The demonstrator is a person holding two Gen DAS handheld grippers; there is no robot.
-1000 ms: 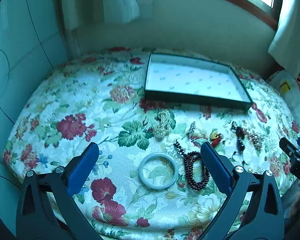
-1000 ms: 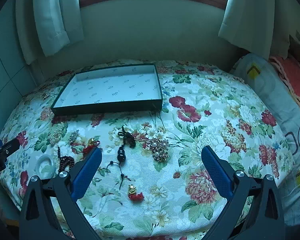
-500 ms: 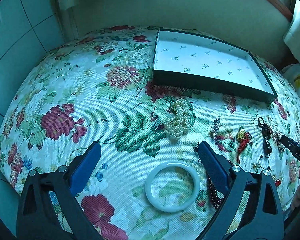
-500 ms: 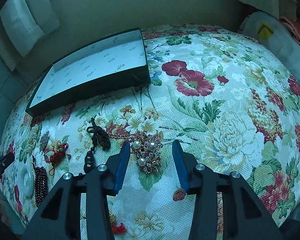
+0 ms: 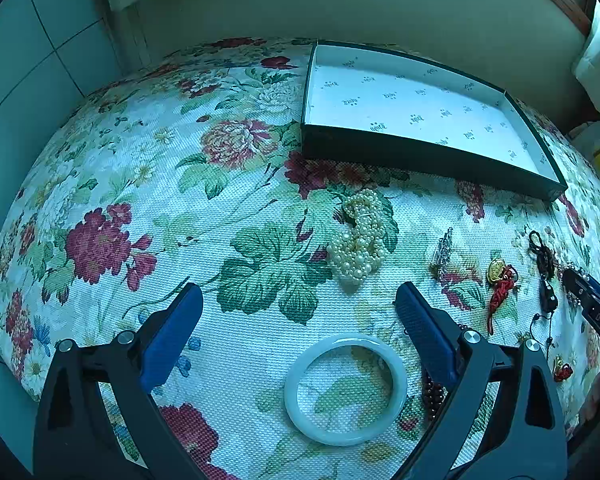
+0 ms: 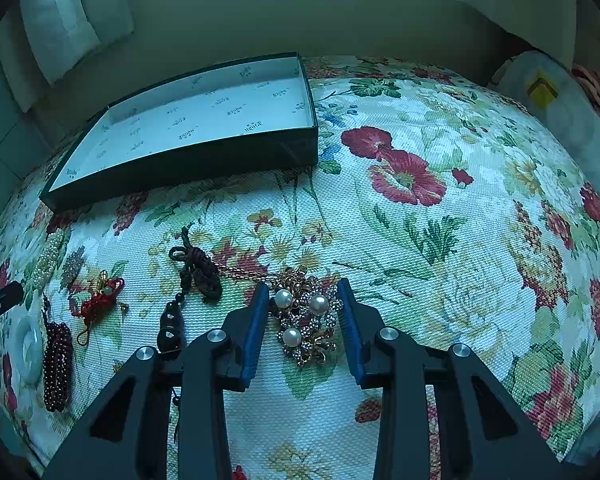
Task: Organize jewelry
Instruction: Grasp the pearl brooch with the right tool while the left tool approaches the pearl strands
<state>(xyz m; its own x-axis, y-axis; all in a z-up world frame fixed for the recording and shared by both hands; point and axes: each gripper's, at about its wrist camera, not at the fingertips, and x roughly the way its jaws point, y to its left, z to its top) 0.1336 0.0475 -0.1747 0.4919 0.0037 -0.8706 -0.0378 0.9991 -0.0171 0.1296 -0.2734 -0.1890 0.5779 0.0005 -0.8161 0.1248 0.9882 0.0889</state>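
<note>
The pearl brooch (image 6: 306, 320) is being bracketed by the right gripper (image 6: 304, 320), whose jaws have just been closing and stand narrowed, not visibly pinching; closure is judged next, then carriage to the box (image 6: 180, 168) at 11 o'clock. The left gripper (image 5: 298, 316), tilted downward, is held spread above the white bangle (image 5: 344, 390) on the bed (image 5: 112, 184).

Left gripper (image 5: 298, 300), right gripper (image 6: 303, 294): black angular frames, blue ribbed pads (image 6: 256, 332), silver round screws (image 6: 216, 335), triangular cutouts.
</note>
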